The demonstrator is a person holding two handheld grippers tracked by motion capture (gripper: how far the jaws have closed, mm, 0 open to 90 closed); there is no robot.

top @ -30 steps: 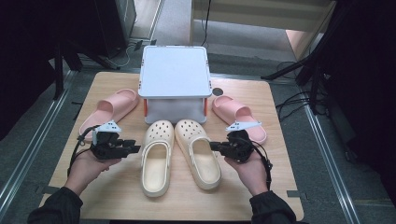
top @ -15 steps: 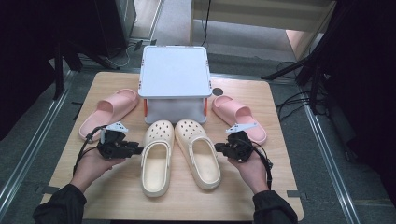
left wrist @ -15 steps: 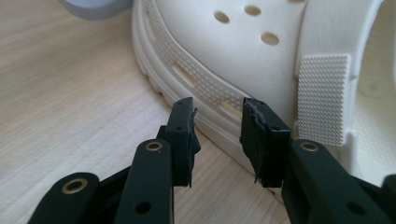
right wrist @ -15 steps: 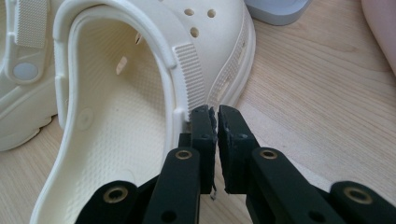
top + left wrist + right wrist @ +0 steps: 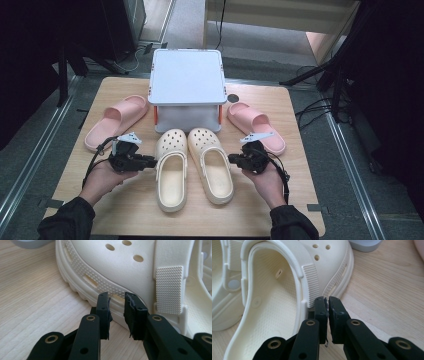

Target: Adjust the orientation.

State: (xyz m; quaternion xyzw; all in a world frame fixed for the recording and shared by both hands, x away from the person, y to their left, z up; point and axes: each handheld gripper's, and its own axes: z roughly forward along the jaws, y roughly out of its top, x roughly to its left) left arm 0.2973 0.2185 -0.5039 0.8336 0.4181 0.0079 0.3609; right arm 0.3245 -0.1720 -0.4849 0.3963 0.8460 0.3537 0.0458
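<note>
Two cream clogs sit side by side just in front of the white lidded box [image 5: 186,85], toes toward it. The pink slides flank the box: one [image 5: 116,120] to its left, one [image 5: 255,125] to its right.

Left gripper [image 5: 150,161] is at the outer sidewall of the left clog [image 5: 171,172], jaws slightly parted, nothing between them. In the left gripper view the tips [image 5: 117,302] sit right at the sole edge.

Right gripper [image 5: 233,159] is at the outer side of the right clog [image 5: 214,162], jaws nearly closed with a thin gap, empty.

Risks as I see them:
- Right jaws are too narrow to straddle the clog wall; pushing in will likely just shove the clog into its mate.
- Left jaws are low at the sole, so the grip may slip off the ribbed edge.
- A sideways nudge could also knock the clogs against the box.
</note>
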